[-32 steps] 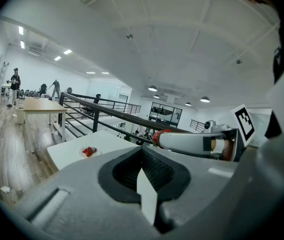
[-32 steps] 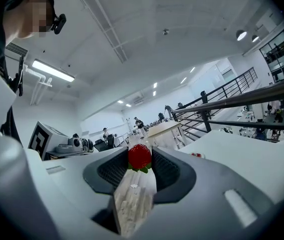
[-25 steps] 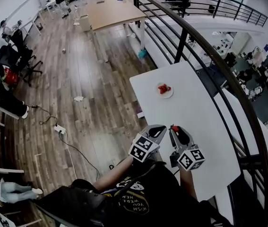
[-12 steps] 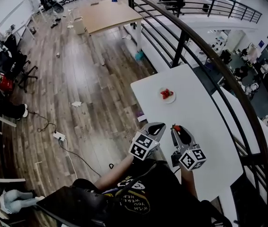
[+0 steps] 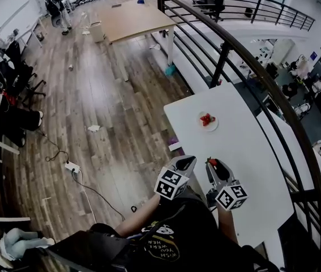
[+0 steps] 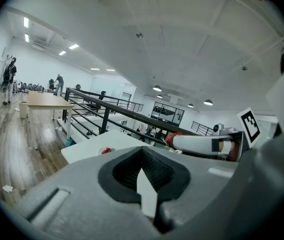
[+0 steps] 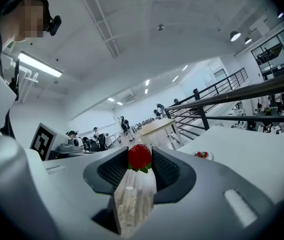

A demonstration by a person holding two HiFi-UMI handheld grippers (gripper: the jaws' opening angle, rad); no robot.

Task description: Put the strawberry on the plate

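Observation:
My right gripper [image 5: 212,163] is shut on a red strawberry [image 7: 139,156], held at the jaw tips with its green leaves down. In the head view this strawberry [image 5: 210,162] hangs over the near part of the white table [image 5: 245,152]. The small white plate [image 5: 213,124] lies farther along the table and holds red strawberries; it also shows in the right gripper view as the plate [image 7: 203,155]. My left gripper [image 5: 186,162] is beside the right one, at the table's left edge. Its pads meet at the tips of the left gripper [image 6: 142,151], with nothing between them.
A black curved railing [image 5: 262,78] runs along the table's right side. Left of the table is wooden floor [image 5: 109,112] with cables and a wooden table [image 5: 135,16] farther off. People stand in the far background.
Both grippers have moved a little closer to the plate along the table. The right one still holds the strawberry, and the left one stays shut.

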